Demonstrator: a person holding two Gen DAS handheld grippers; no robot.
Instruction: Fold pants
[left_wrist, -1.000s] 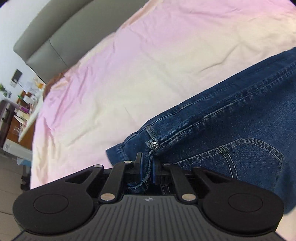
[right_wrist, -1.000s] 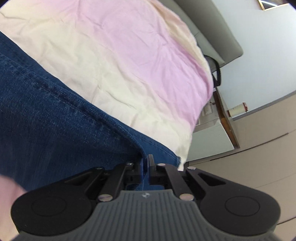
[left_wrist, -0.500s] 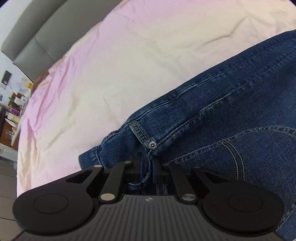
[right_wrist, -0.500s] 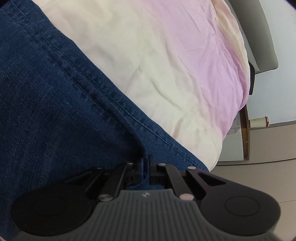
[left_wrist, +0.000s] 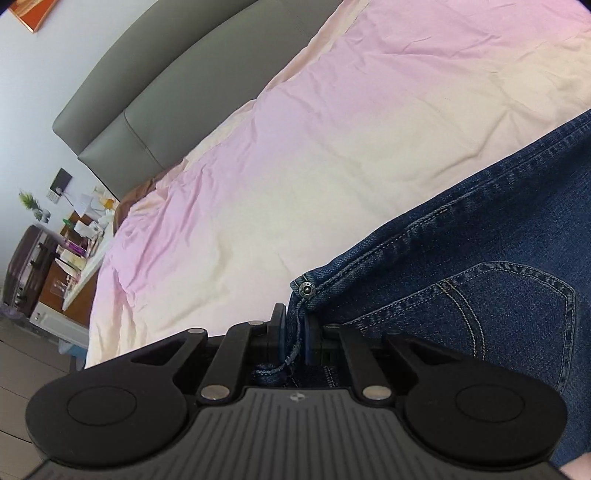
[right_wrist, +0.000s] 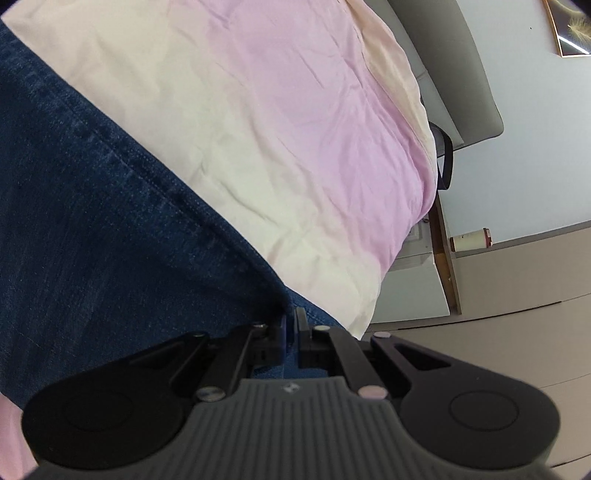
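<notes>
You held the jeans (left_wrist: 480, 258) over the pink bedsheet (left_wrist: 295, 147) with both tools: your left gripper (left_wrist: 294, 334) was closed on the waistband near the rivet (left_wrist: 307, 290), your right gripper (right_wrist: 290, 334) was closed on a denim edge, probably the hem. The fold seemed only begun; laying down and smoothing remained.

Dark blue denim pants (left_wrist: 480, 266), stitched back pocket up, spread ahead and right of my left gripper (left_wrist: 293, 334), clamped at the riveted waistband; my right gripper (right_wrist: 290, 332) pinches another edge.
</notes>
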